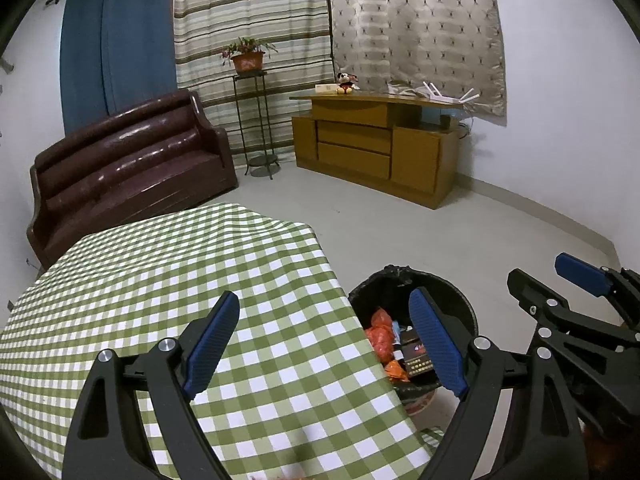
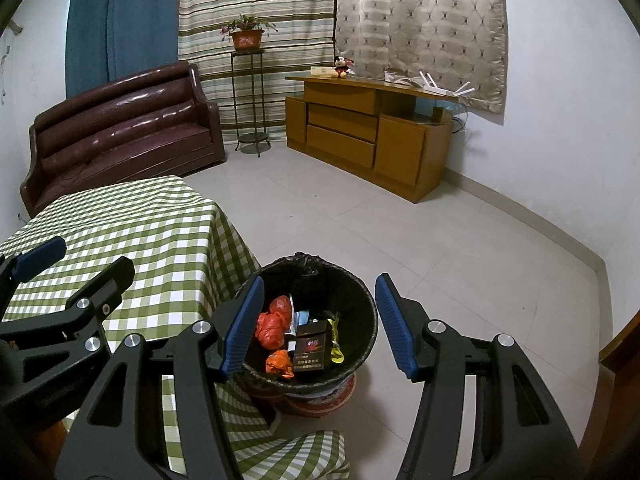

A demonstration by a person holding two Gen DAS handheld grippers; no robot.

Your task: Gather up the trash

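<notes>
You looked close to done: the green-and-white checked desk (image 1: 168,280) under your left gripper (image 1: 324,344) showed no litter on the cloth in view. Both the left and your right gripper (image 2: 320,326) stood with jaws apart, nothing between them. Below and just ahead of the right gripper, the round black-lined trash bin (image 2: 362,300) held crumpled orange wrappers (image 2: 274,326), a dark cigarette carton (image 2: 309,346) and a yellow scrap (image 2: 335,340). Anything left elsewhere I could not tell.
</notes>
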